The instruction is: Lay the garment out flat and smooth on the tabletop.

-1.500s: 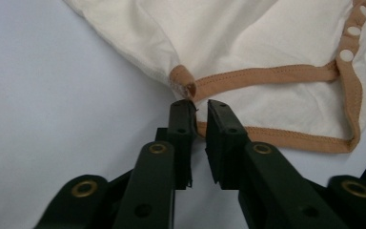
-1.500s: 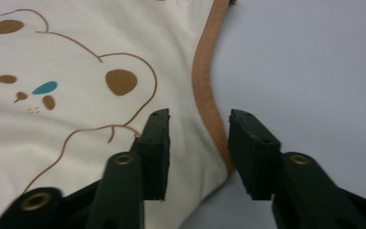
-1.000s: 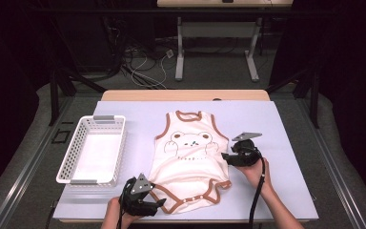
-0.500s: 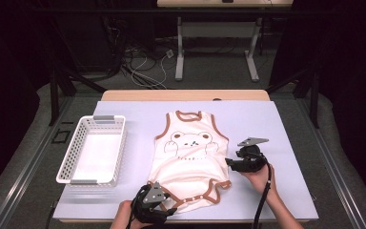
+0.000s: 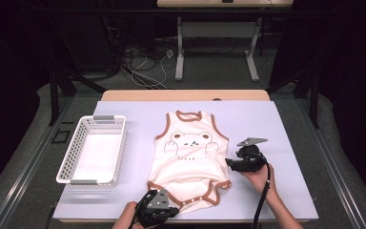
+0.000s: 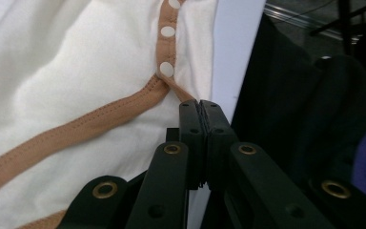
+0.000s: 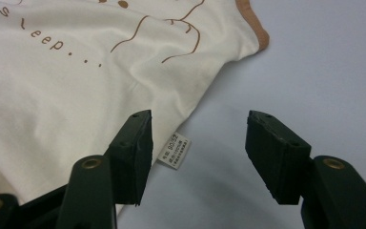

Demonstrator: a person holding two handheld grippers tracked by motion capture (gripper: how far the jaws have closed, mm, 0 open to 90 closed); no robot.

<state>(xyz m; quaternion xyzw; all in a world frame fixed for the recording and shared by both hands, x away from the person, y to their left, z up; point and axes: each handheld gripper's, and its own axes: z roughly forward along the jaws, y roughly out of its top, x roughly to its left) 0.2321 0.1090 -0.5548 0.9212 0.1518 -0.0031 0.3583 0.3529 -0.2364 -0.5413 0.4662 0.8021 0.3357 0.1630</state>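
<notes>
Lying flat on the surface [image 5: 286, 119], near its front edge, a baby bodysuit [image 5: 190, 162] is seen with its neck pointing away from the person. Soft, light, limp cotton is judged; it will sag and fold when lifted, with nothing fragile or slippery about it. The left gripper [image 6: 201, 107] has just been closing and is now pinched tight on the brown trim [image 6: 76, 126] at the snap-button crotch flap, where the doubled, stitched edge is judged the firmest hold. The right gripper [image 7: 198, 143] is held about half open at the garment's side seam by the care label [image 7: 174, 150], nothing gripped. A white basket [image 5: 93, 150] sits well apart at the left.
</notes>
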